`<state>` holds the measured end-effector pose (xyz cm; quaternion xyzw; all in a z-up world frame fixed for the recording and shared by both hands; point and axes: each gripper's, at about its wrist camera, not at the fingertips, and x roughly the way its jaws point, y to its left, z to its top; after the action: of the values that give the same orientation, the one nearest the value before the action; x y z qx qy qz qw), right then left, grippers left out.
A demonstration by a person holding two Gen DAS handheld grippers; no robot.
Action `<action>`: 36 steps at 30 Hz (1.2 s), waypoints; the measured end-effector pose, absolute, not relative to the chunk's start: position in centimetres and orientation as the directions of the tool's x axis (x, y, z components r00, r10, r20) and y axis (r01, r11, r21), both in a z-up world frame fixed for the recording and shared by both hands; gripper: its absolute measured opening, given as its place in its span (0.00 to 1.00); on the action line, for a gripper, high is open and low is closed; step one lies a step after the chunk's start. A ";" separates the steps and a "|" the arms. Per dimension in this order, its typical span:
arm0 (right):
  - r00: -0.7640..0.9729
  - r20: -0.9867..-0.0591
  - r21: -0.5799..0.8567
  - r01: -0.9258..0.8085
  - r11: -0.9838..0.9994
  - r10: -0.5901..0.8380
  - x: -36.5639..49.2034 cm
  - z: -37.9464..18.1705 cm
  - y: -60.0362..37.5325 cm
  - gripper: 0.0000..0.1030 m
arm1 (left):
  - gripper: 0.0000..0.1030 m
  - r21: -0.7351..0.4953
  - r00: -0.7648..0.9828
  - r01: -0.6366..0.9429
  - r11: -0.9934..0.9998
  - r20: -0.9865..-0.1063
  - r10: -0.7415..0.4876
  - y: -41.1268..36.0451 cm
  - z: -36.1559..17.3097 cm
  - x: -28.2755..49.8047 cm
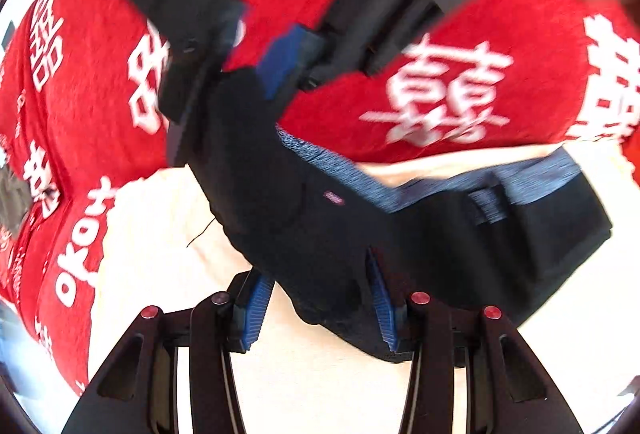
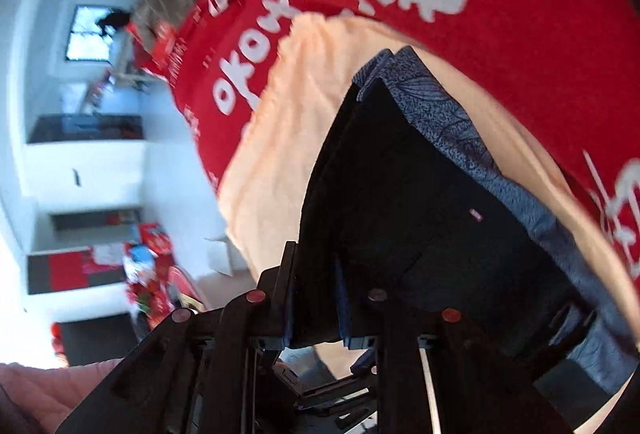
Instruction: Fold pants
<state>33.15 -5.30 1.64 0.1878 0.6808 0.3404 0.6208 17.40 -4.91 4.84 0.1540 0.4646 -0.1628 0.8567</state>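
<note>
The dark navy, nearly black pair of pants (image 1: pixel 320 202), with a blue patterned lining showing at the waistband (image 1: pixel 500 182), lies partly on a cream-coloured cloth (image 1: pixel 160 242) spread over a red fleece blanket printed with white characters (image 1: pixel 440 46), and part of it is raised off that cloth. The left gripper (image 1: pixel 320 310) is clamped on a thick bunch of the dark fabric, its blue ribbed pads (image 1: pixel 256 310) pressed against either side of the fold. In the left wrist view the right gripper (image 1: pixel 256 82) reaches in from above and appears to pinch the other end of the same fabric; the right wrist view is blurred, but there too dark cloth sits between its nearly closed fingers (image 2: pixel 316 310), so it seems to be gripping the pants as well. The step in hand looks like lifting one edge of the garment with both tools to carry it over for a fold. The next move calls for keeping both grips firm and level, drawing the lifted edge across to meet the waistband side, and laying it flat without dragging the cream cloth along.
</note>
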 end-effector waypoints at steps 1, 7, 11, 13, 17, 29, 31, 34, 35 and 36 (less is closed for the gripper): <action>-0.133 -0.690 0.724 -0.145 0.675 0.711 32.4 2.1 -7.0 0.18 | 0.45 0.117 0.522 0.440 0.890 -0.840 -0.147 -6.1 5.7 16.9; 0.032 -0.603 0.790 -0.121 0.601 0.797 26.5 4.7 -15.7 0.20 | 0.45 0.133 0.537 0.558 0.819 -0.811 -0.234 -13.8 9.5 14.0; 0.151 -0.553 0.819 -0.083 0.568 0.819 22.2 5.4 -24.3 0.22 | 0.45 0.141 0.517 0.638 0.757 -0.807 -0.286 -20.3 10.2 11.5; 0.218 -0.518 0.841 -0.042 0.539 0.827 19.7 4.4 -28.6 0.22 | 0.45 0.154 0.504 0.677 0.719 -0.809 -0.301 -23.8 9.7 10.0; 0.312 -0.505 0.855 0.051 0.517 0.805 15.7 0.4 -36.0 0.23 | 0.45 0.167 0.448 0.741 0.650 -0.844 -0.294 -29.6 6.4 8.0; 0.355 -0.565 0.820 0.342 0.459 0.745 9.7 -15.5 -41.5 0.26 | 0.66 0.168 0.342 0.796 0.581 -0.917 -0.205 -33.9 -1.4 4.7; 0.345 -0.588 0.805 0.343 0.485 0.732 9.4 -15.1 -41.7 0.29 | 0.66 0.167 0.346 0.789 0.591 -0.916 -0.204 -32.6 -0.4 4.8; 0.319 -0.620 0.780 0.351 0.518 0.717 9.6 -14.9 -41.9 0.29 | 0.66 0.116 0.321 0.753 0.648 -0.924 -0.207 -29.6 1.2 6.0; 0.315 -0.637 0.767 0.354 0.535 0.704 9.7 -14.4 -41.9 0.29 | 0.66 0.088 0.303 0.727 0.680 -0.931 -0.203 -28.4 1.6 6.9; 0.317 -0.657 0.751 0.350 0.559 0.684 9.8 -13.7 -41.9 0.29 | 0.66 0.072 0.293 0.701 0.710 -0.936 -0.194 -27.2 1.8 7.4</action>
<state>9.79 -41.89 -13.69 0.4527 0.5711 0.1241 0.6735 7.42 -27.19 1.76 0.2444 0.5177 -0.2920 0.7661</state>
